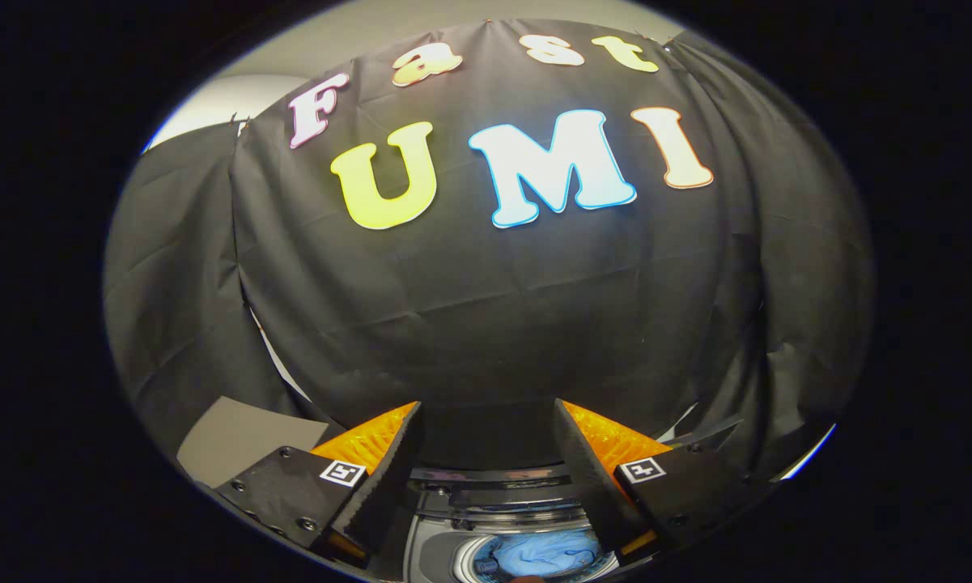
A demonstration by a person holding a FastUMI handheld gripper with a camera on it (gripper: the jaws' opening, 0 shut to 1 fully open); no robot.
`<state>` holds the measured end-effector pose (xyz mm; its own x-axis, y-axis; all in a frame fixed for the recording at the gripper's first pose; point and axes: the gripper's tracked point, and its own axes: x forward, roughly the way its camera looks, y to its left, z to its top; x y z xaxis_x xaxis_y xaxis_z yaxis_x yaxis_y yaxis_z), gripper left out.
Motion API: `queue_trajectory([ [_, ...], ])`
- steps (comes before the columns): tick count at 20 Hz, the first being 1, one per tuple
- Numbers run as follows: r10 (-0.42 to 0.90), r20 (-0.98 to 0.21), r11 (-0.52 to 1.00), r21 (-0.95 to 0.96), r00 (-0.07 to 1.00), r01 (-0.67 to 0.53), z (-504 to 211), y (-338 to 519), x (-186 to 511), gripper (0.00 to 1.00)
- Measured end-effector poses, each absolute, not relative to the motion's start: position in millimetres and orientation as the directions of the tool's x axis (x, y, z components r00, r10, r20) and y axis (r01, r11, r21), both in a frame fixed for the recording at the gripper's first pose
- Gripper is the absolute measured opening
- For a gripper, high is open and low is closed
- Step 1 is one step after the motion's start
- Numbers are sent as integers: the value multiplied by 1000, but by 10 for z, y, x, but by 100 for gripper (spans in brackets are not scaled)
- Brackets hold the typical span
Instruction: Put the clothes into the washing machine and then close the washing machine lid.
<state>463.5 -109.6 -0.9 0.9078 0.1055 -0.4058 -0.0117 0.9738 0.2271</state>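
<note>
The one camera rides on the claw (486,425) and looks forward along its two fingers, which stand apart with nothing between them. It sits above the washing machine (502,518) and close to it, facing mostly level toward the far black cloth wall (494,324). The machine's open drum, with blue clothes (546,555) inside, lies low and near, just under the fingers. The fisheye lens bends the wall outward.

Between my gripper (486,453) fingers, spread wide with nothing in them, the washing machine (494,506) shows a glossy, smooth dark top with shiny metal-looking rings around its drum. Down inside lies soft, crumpled blue clothes (544,554) fabric. Beyond the fingers hangs matt, creased black cloth wall (486,300).
</note>
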Motion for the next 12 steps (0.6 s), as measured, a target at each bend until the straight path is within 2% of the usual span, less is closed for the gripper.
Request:
queue_trajectory([
  [5, 50, -523, 985, 165, 851, 44, -436, -1161, 4758, 98],
  [10, 21, -549, 993, 105, 835, 44, -558, -1137, 4788, 98],
  [12, 15, -528, 999, 36, 849, 5, -542, -1128, 4784, 98],
])
